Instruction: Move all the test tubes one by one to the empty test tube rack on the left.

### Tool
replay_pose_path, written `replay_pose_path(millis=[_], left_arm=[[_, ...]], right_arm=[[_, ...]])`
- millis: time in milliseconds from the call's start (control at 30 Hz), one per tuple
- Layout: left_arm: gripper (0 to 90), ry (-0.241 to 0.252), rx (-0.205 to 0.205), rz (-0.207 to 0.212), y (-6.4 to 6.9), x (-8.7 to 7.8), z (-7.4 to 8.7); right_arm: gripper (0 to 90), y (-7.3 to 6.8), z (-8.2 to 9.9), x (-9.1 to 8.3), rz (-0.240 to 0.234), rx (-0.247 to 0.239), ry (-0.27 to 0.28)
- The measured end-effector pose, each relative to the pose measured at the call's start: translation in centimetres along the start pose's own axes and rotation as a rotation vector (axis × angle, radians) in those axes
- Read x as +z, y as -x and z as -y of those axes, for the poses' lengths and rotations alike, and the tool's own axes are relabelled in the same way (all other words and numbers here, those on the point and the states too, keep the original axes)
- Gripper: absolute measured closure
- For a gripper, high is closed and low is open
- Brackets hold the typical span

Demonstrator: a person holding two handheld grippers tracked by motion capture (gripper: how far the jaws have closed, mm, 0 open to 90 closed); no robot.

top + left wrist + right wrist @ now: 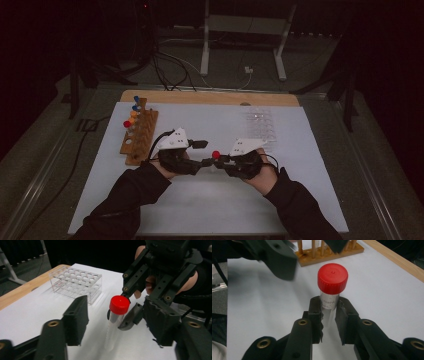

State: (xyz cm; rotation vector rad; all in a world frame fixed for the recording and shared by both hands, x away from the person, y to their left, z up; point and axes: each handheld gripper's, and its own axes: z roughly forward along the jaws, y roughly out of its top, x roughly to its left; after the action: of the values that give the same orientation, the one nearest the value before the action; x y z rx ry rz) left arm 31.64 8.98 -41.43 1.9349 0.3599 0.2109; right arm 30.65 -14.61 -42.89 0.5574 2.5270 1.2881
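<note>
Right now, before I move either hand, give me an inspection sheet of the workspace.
Surface: white sheet over a wooden table.
Job's things: red-capped tube, upright; wooden rack with capped tubes, left; clear rack, right.
Clutter: nothing seen.
Grippers: right gripper shut on the tube's body below the cap; left gripper open, jaws either side of the tube, apart from it.
Cables: black cable off the table's left edge; more on the floor behind.
Surroundings: dark room, white metal frame behind.
</note>
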Motion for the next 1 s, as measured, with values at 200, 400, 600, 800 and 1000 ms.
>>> replay_pose_path(millis=[200,400,600,800,1000], left_arm=[[54.2,-0.014,0.012,0.016,-0.1,1.0,0.0],[70.5,-0.020,0.042,0.014,0.2,1.4,-0.1],[71.6,0.008,0.041,-0.023,-0.7,-0.5,-0.8],[71.7,0.032,0.015,-0.119,-2.2,-4.6,-1.3],[71.7,0.058,-0.019,-0.242,-3.7,-9.3,-0.9]], right_arm=[[74.7,-0.1,0.0,0.3,-0.006,0.002,-0.003],[74.6,-0.2,-0.2,0.2,-0.003,0.003,0.009],[51.0,0.1,-0.1,-0.5,-0.020,0.036,0.065],[20.8,0.4,0.3,-1.7,0.021,0.078,0.103],[0.0,1.0,1.1,-2.7,-0.009,0.139,0.146]])
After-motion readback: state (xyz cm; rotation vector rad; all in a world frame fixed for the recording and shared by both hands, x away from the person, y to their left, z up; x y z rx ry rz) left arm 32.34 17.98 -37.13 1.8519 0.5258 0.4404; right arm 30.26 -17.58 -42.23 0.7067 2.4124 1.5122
